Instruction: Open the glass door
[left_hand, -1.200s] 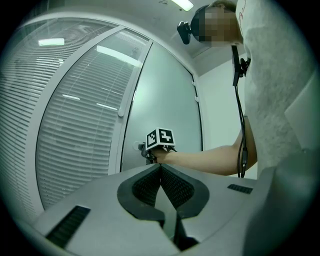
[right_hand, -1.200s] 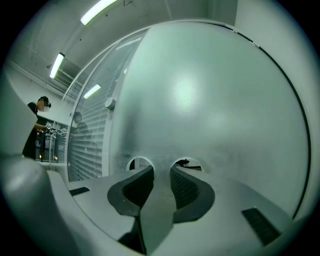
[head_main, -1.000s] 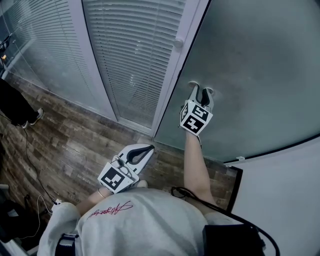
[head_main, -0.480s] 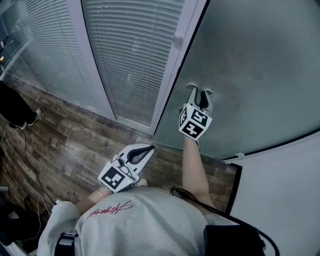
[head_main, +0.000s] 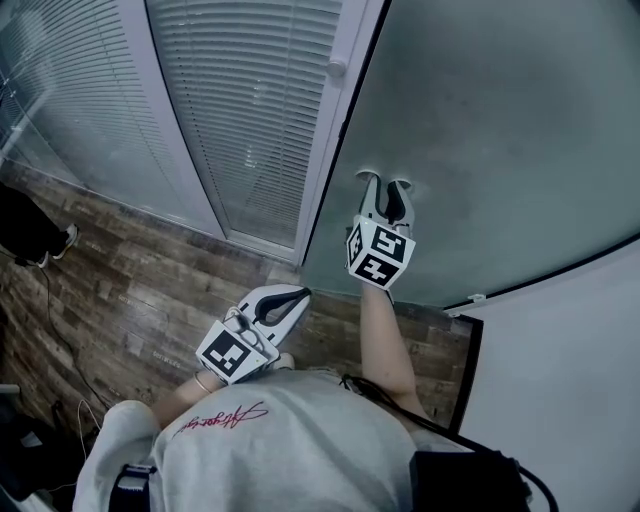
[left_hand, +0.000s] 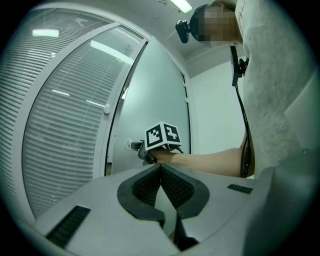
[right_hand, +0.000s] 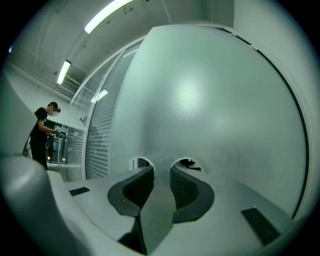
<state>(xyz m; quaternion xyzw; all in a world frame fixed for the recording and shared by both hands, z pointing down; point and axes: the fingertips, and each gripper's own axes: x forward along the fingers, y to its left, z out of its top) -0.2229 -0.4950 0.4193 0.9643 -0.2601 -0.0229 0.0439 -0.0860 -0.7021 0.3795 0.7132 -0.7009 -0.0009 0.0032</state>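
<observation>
The frosted glass door (head_main: 500, 150) fills the upper right of the head view. My right gripper (head_main: 384, 182) points level at it, its two fingertips against the glass near the door's left edge. Its jaws stand open with nothing between them. The right gripper view shows the glass door (right_hand: 210, 100) right in front of the right gripper (right_hand: 161, 170). My left gripper (head_main: 300, 294) hangs low by the person's body, shut and empty. The left gripper (left_hand: 160, 166) looks toward the right gripper (left_hand: 134, 146) on the glass door (left_hand: 150, 100).
A white door frame (head_main: 335, 130) with a small round knob (head_main: 337, 69) borders the door's left edge. Left of it are windows with blinds (head_main: 250, 100) and a wood-pattern floor (head_main: 130, 290). A white wall (head_main: 570, 380) stands at the right. Another person (right_hand: 42, 132) stands far off.
My right gripper has shifted a little to the left on the glass, and the door edge and frame have slid left in the view. The left gripper has kept still.
</observation>
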